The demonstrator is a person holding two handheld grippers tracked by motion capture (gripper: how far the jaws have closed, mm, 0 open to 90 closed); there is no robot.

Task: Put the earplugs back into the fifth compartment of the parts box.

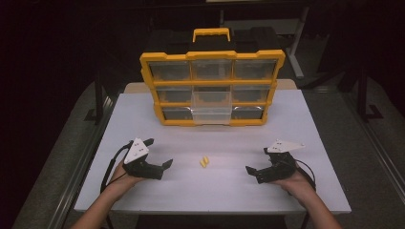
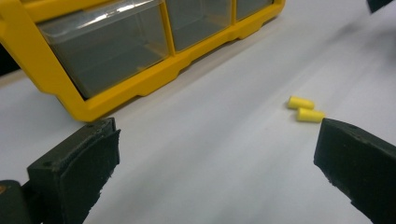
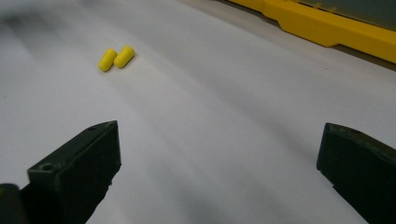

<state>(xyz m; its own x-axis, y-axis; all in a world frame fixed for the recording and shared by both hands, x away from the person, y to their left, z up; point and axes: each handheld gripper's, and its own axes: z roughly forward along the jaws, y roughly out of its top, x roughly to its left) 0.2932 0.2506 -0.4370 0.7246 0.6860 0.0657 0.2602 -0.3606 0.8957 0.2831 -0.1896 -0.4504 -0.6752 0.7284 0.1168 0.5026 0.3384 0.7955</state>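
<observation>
Two small yellow earplugs [image 1: 204,162], side by side

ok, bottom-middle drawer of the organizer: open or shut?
Open. The bottom-middle drawer juts forward of the yellow organizer frame; its neighbours sit flush. It looks empty.

Brightly lit on the white table [image 1: 286,129] from above, dark all round, soft and blurred towards gripper-view edges.
</observation>
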